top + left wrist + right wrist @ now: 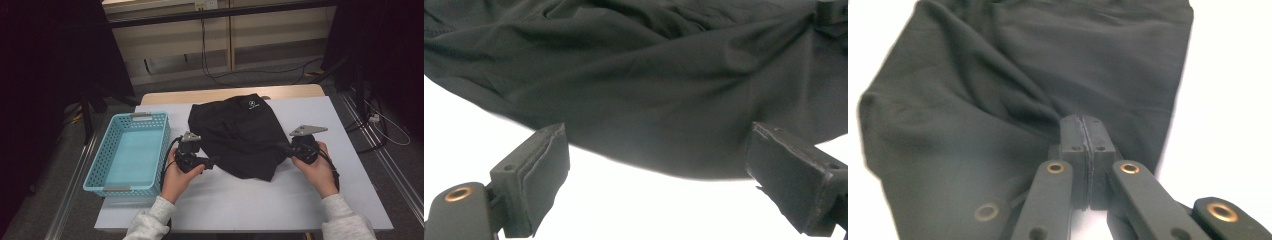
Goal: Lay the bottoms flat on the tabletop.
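A black garment (pixel 235 132) with a small white logo lies crumpled on the white table (pixel 240 205). My right gripper (pixel 284 147) comes in from the right and is shut on the garment's right edge. In the right gripper view the pads (pixel 1074 131) press together at the gripper (pixel 1083 122), and folds of the black garment (pixel 998 90) run into the pinch. My left gripper (pixel 214 161) lies at the garment's near left edge with its jaws wide apart. In the left gripper view the gripper (pixel 659 137) stands open, and the hem of the black garment (pixel 649 85) lies just ahead of the pads without touching them.
A light blue plastic basket (pixel 95 172) stands on the table's left part, beside the left hand. Bare white tabletop stretches along the near edge and at the right. Beyond the table are cables on the floor and dark stands at both sides.
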Tool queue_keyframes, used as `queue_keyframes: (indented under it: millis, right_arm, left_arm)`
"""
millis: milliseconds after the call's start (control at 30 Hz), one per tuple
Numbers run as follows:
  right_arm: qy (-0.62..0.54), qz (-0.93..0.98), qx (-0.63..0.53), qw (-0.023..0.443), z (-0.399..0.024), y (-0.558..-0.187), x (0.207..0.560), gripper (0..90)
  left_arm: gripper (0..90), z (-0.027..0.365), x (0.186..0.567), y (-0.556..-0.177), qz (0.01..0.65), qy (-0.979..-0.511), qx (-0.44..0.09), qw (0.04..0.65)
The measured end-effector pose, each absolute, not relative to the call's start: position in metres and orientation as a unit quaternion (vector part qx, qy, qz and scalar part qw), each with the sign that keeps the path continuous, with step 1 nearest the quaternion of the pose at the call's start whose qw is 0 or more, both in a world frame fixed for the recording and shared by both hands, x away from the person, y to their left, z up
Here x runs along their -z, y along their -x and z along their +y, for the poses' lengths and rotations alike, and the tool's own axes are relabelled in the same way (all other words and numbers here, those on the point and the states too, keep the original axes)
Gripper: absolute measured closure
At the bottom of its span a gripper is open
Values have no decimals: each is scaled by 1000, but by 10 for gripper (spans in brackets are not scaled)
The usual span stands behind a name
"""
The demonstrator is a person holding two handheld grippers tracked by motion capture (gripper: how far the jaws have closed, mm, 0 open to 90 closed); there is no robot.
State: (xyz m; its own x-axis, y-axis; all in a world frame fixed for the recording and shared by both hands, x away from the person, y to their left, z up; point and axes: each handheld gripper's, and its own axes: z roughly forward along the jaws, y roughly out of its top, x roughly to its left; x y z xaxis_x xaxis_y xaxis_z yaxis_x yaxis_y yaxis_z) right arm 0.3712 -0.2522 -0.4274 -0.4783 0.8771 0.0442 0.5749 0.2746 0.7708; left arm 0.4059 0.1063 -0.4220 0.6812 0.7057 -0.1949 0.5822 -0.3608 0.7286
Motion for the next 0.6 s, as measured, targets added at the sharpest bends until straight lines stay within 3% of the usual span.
queue_keyframes:
  millis: [400, 500, 567, 600]
  right_arm:
    - [-446, 807, -316, 223, -253, -381, 447, 882]
    - [-444, 810, -317, 216, -251, -379, 448, 754]
    - [-444, 808, -302, 243, -249, -375, 445, 603]
    - [-438, 810, -294, 258, -247, -373, 443, 590]
  left_arm:
    - [109, 106, 425, -406, 395, -822, -67, 404]
    - [109, 106, 424, -405, 395, -822, -66, 406]
    - [108, 105, 423, -404, 394, -822, -67, 405]
    - [106, 105, 423, -404, 393, -824, -70, 403]
